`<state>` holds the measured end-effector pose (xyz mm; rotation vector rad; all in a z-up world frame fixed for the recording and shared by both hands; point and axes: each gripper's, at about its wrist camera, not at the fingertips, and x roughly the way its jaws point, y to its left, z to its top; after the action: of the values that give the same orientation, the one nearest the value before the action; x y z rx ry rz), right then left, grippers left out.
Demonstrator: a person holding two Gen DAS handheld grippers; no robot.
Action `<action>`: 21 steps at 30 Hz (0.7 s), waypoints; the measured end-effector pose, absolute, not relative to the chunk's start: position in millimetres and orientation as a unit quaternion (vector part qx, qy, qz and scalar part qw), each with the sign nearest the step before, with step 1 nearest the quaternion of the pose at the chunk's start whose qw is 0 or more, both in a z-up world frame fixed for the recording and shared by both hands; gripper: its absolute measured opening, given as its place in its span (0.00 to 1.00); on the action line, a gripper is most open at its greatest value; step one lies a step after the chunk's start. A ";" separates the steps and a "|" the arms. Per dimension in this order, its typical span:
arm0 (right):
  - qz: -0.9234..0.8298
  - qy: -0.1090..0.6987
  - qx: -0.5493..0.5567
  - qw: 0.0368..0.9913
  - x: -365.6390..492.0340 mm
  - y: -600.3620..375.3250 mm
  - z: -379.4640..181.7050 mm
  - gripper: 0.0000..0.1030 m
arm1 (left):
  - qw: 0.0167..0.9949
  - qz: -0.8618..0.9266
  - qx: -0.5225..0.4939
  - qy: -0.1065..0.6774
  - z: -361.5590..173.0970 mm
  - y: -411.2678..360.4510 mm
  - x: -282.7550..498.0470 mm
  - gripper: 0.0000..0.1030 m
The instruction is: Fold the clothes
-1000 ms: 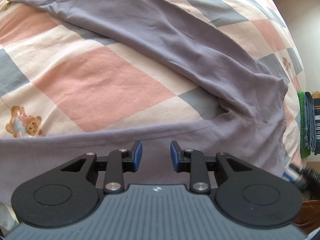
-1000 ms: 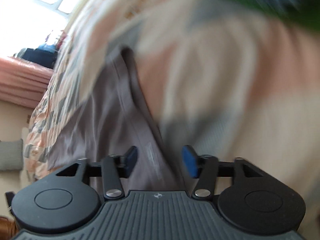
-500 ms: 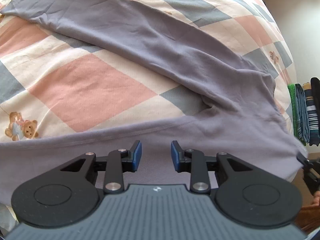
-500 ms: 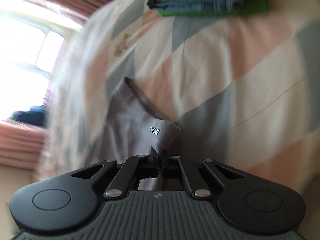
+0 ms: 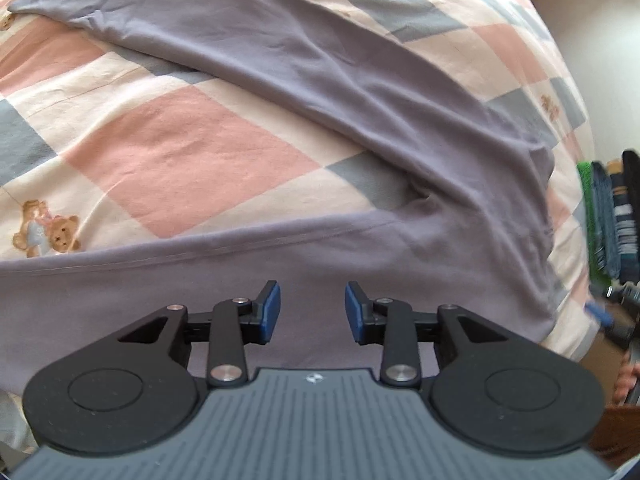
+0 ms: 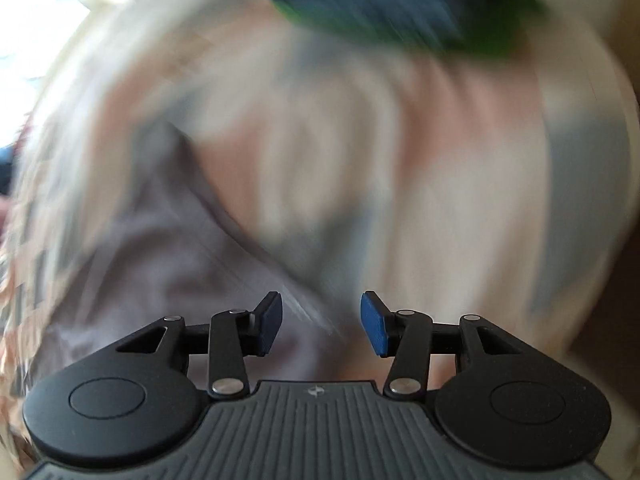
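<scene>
Nearest each lens: ribbed grey housing with two round black pivot discs and black linkage arms.
Maker's mark: small pale emblem on each housing, too small to read; no other legible writing anywhere.
Left gripper (image 5: 312, 308): blue ribbed pads parted by a modest gap, jaws just eased apart a touch; nothing between them, hovering over lavender cloth and pinching none of it.
Right gripper (image 6: 321, 320): blue textured pads apart at a medium gap, jaws just opened from a full close; nothing gripped, blurred cloth edge lying beneath the left pad.
Lavender garment (image 5: 280, 288): thin, soft, matte knit, spread flat on the bed directly under the left gripper; stitched hem running as a straight line across the left wrist view.
Garment in right wrist view (image 6: 168, 248): same pale purple cloth at lower left, motion-blurred, edge slanting down toward the jaws.
Sleeve (image 5: 304, 64): long, tapering, lightly wrinkled, lying diagonally from the upper left down to the body at the right, with bunched folds at the armpit.
Bedsheet (image 5: 180, 152): woven cotton look, checked in pink, cream and grey-blue diamonds; printed teddy bears (image 5: 50, 232) at left.
Bedsheet in right wrist view (image 6: 420, 168): heavily blurred, same pale checks.
Folded stack (image 5: 608, 220): green, blue and striped fabrics on edge at the far right, beyond the bed's rim; seen as a blue-green smear (image 6: 400, 4) at the top of the right wrist view.
Far right edge, left wrist view: blurred dark tool with a blue tip (image 5: 600, 314), likely the other gripper, fingers beside it.
</scene>
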<state>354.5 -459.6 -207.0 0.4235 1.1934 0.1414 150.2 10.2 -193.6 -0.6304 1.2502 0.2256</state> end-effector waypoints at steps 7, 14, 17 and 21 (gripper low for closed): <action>0.215 0.531 0.274 0.772 485.8 -414.6 -226.3 0.43 | 0.795 0.084 -0.268 0.537 -179.1 24.4 203.1 0.29; 0.212 0.567 0.304 0.735 561.2 -398.5 -285.6 0.43 | 0.798 0.107 -0.263 0.532 -181.9 50.1 232.0 0.29; 0.261 0.583 0.328 0.696 570.6 -390.9 -300.9 0.29 | 0.785 0.113 -0.268 0.547 -192.7 55.2 235.8 0.29; 0.299 0.584 0.330 0.678 575.3 -384.8 -314.9 0.07 | 0.772 0.114 -0.276 0.561 -204.6 58.0 236.3 0.29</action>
<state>575.3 -384.8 -314.9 0.7417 1.3123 0.6721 236.3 58.0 -204.6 -0.5992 1.2156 0.2465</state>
